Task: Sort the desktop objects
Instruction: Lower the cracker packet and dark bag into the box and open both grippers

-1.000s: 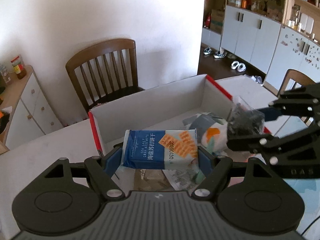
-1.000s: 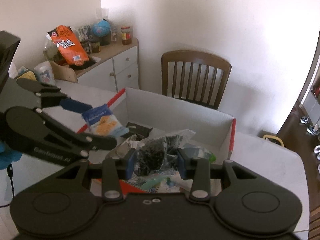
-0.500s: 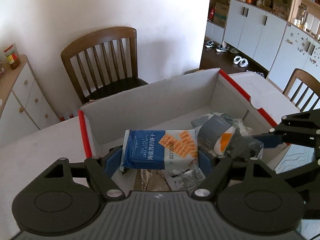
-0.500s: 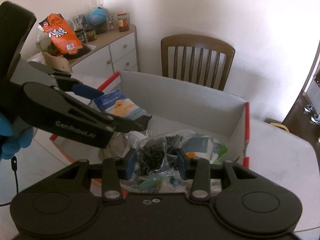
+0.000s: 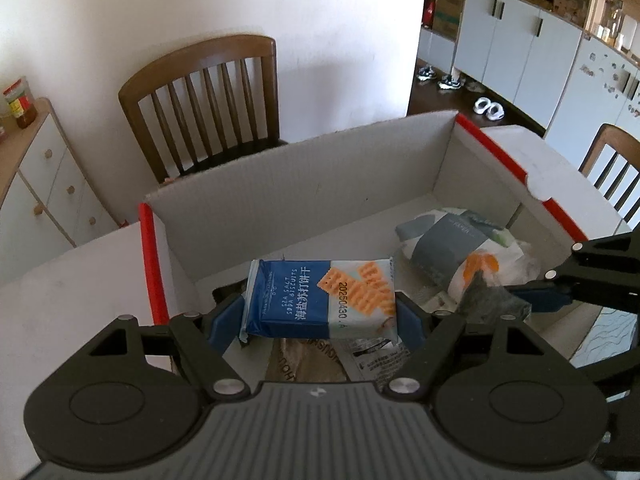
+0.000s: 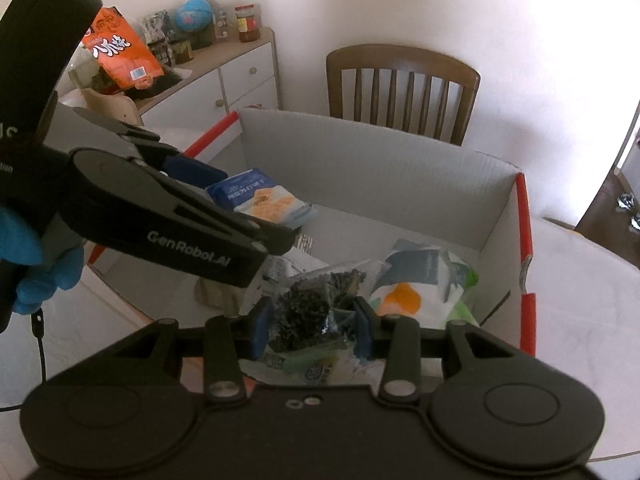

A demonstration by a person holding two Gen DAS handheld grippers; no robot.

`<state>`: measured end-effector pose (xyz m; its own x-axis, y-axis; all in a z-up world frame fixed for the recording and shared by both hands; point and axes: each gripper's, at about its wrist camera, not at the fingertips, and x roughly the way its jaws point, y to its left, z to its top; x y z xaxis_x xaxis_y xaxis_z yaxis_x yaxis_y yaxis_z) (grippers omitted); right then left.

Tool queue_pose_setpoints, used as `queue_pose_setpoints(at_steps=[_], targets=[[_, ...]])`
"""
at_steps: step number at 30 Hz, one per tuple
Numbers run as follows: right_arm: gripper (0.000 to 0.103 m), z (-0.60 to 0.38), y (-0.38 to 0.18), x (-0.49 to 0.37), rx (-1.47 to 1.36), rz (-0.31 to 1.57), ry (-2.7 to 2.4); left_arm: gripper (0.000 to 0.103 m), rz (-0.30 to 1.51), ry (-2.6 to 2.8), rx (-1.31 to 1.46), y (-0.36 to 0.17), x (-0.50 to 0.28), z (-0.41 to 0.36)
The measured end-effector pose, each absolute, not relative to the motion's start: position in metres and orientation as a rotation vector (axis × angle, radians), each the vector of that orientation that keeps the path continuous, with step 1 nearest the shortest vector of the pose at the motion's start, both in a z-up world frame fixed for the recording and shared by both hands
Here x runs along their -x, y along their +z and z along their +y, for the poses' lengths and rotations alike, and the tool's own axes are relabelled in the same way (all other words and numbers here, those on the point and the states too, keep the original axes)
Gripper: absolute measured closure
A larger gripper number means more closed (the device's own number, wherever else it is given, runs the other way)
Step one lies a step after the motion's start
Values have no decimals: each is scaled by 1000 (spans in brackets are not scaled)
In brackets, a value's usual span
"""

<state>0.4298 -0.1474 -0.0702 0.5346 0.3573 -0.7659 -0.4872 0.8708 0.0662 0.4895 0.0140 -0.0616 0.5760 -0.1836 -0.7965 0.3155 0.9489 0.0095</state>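
Both grippers hang over an open white box [image 5: 328, 184] with red edges, each tilted steeply down into it.

Left gripper [image 5: 320, 312]: its two blue pads press on the short ends of a blue-and-white cracker pack [image 5: 320, 300], which lies level between them, above the packets on the box floor. In the right wrist view the same gripper [image 6: 240, 216] reaches in from the left edge, slanting down and to the right, with the cracker pack [image 6: 260, 200] sticking out past its fingers. A hand in a blue glove [image 6: 36, 264] grips its handle at the left border of that view.

Right gripper [image 6: 310, 324]: its pads are pinched on a clear bag of dark dried bits [image 6: 316, 308], jaws fairly narrow, the bag bulging up between them. It sits low over the near right part of the box. In the left wrist view this gripper [image 5: 516, 300] comes in from the right edge, fingers pointing left, with the dark bag [image 5: 488, 300] at the tips.

Under and beyond the right gripper, a white packet [image 6: 420, 288] with a grey band and an orange spot lies on the box floor; it is also seen from the left wrist [image 5: 456, 248]. Printed wrappers [image 5: 376, 352] lie on the floor beneath the cracker pack.

The box stands on a pale table [image 6: 580, 300]. A wooden chair [image 5: 208, 96] stands behind it by the wall.
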Motion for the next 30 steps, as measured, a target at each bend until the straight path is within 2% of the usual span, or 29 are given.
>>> queue_pose_setpoints(at_steps=[15,24,30], targets=[[59,-154,-76,-439,99,925,486,24,974,-281,-158,-81,-496,12],[39,-161,-73,-436,91,911,463,22,1021,-273,-186,-83,-497,8],[38,-166,-69,-435,82,901,456,20,1023,-278,-162,-78,-492,8]])
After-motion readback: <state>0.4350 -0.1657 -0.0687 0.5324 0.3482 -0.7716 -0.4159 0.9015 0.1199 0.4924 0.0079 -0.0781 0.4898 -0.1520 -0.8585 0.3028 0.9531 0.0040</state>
